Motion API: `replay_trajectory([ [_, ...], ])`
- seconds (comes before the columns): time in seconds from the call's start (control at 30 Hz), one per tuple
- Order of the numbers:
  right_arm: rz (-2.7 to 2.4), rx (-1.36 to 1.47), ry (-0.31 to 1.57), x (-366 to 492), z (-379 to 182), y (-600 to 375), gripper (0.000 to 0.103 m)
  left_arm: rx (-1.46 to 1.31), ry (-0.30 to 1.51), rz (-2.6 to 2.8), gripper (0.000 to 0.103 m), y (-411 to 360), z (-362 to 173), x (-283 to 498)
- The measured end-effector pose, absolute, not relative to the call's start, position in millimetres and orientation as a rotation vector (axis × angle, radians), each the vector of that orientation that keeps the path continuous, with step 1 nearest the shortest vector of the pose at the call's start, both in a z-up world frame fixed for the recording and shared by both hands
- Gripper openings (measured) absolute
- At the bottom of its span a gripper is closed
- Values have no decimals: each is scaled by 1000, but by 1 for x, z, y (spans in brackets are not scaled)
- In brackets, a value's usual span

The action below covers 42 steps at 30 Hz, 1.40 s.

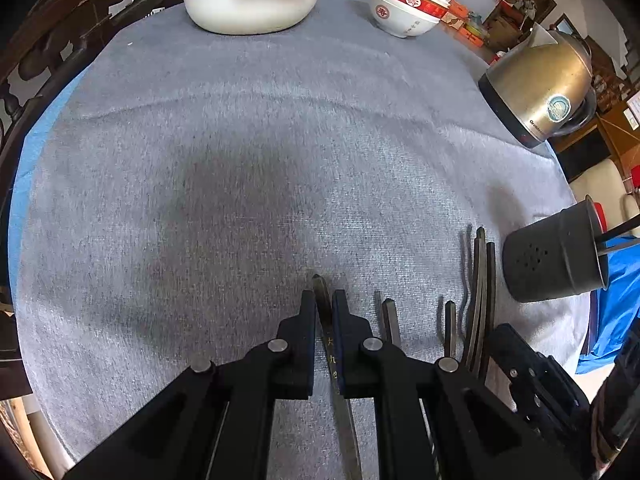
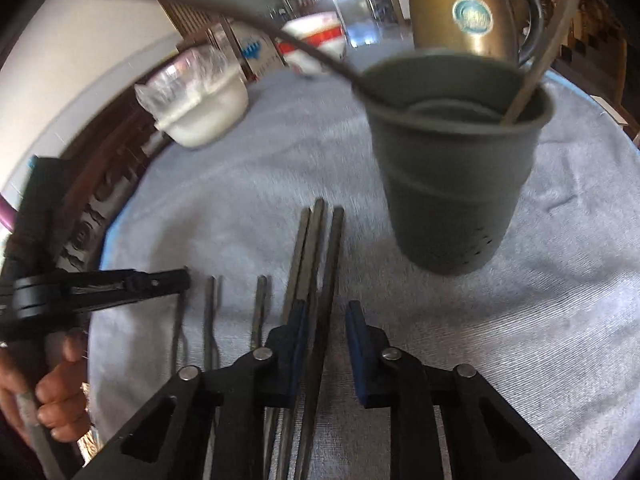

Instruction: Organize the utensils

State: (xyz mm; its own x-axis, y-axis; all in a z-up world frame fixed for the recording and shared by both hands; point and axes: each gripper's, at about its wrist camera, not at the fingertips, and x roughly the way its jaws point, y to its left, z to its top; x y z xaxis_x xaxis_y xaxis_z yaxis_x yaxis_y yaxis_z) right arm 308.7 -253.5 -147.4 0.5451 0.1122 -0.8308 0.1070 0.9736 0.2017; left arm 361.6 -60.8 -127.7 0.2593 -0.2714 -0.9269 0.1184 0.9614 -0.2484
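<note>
My left gripper (image 1: 323,300) is shut on a dark chopstick (image 1: 322,296) whose tip pokes out between the pads, low over the grey cloth. Several more dark chopsticks (image 1: 478,292) lie in a row to its right. A dark grey utensil holder (image 1: 556,256) stands at the right with utensils in it. In the right wrist view, my right gripper (image 2: 327,316) is open around the chopsticks (image 2: 316,256) on the cloth, just short of the holder (image 2: 456,168). The left gripper (image 2: 160,282) shows at the left.
A white casserole dish (image 1: 248,0) and stacked red-and-white bowls (image 1: 408,8) stand at the table's far edge. A metal kettle (image 1: 540,84) stands at the right behind the holder. A dark carved chair back (image 1: 48,52) borders the table's left side.
</note>
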Motion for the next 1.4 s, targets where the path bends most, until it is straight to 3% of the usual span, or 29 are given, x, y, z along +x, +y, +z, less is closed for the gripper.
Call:
replay_trajectory([
  [0.13, -4, 216, 1015, 311, -148, -253, 15, -137, 1295, -271, 10, -61, -131, 364],
  [0.37, 13, 191, 1075, 321, -147, -250, 16, -149, 1300, -275, 21, -69, -134, 367],
  [0.47, 19, 175, 1072, 320, -148, -250, 12, -141, 1288, -274, 21, -71, -134, 368],
  [0.57, 31, 155, 1063, 315, -145, -250, 9, -122, 1282, -272, 11, -68, -135, 367],
  [1.03, 83, 175, 1121, 295, -141, -262, 12, -56, 1302, -320, 12, -73, -135, 358],
  [1.13, 85, 119, 1111, 297, -135, -253, 12, -70, 1315, -325, 24, -66, -132, 360],
  [1.17, 89, 109, 1121, 300, -135, -249, 13, -72, 1313, -325, 36, -63, -131, 359],
  [1.2, 81, 99, 1133, 302, -137, -247, 14, -73, 1310, -324, 40, -62, -129, 358],
  [1.4, 58, 139, 1149, 304, -148, -252, 14, -64, 1302, -311, 40, -62, -134, 359],
])
